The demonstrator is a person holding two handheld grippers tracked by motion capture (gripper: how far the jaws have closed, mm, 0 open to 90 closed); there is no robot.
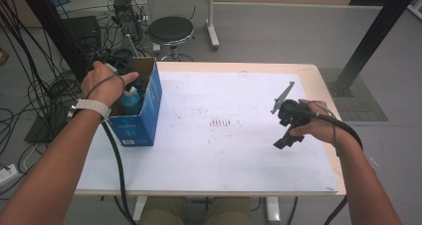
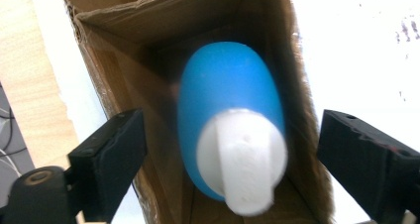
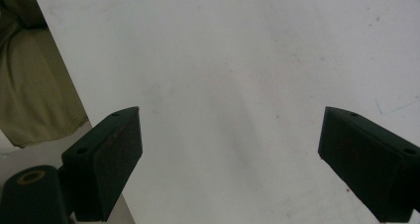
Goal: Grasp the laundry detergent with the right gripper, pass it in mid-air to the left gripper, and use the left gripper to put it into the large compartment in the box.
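A blue bottle (image 1: 132, 101) with a white cap stands inside an open cardboard box (image 1: 142, 120) with blue sides at the table's left edge. My left hand (image 1: 104, 83) holds the left gripper over the box's mouth. In the left gripper view the left gripper (image 2: 230, 135) is open. The blue bottle (image 2: 228, 95) and its white cap (image 2: 242, 159) lie between the jaws, which do not touch them, down in the box (image 2: 148, 26). My right gripper (image 1: 284, 141) hangs over the table's right side, and the right gripper view shows the right gripper (image 3: 230, 130) open with nothing between its jaws.
A white sheet (image 1: 224, 135) with faint marks covers the table. A round stool (image 1: 170, 30) stands beyond the far edge. Cables (image 1: 40, 85) and equipment crowd the floor at left. A black frame post (image 1: 373, 36) rises at the far right.
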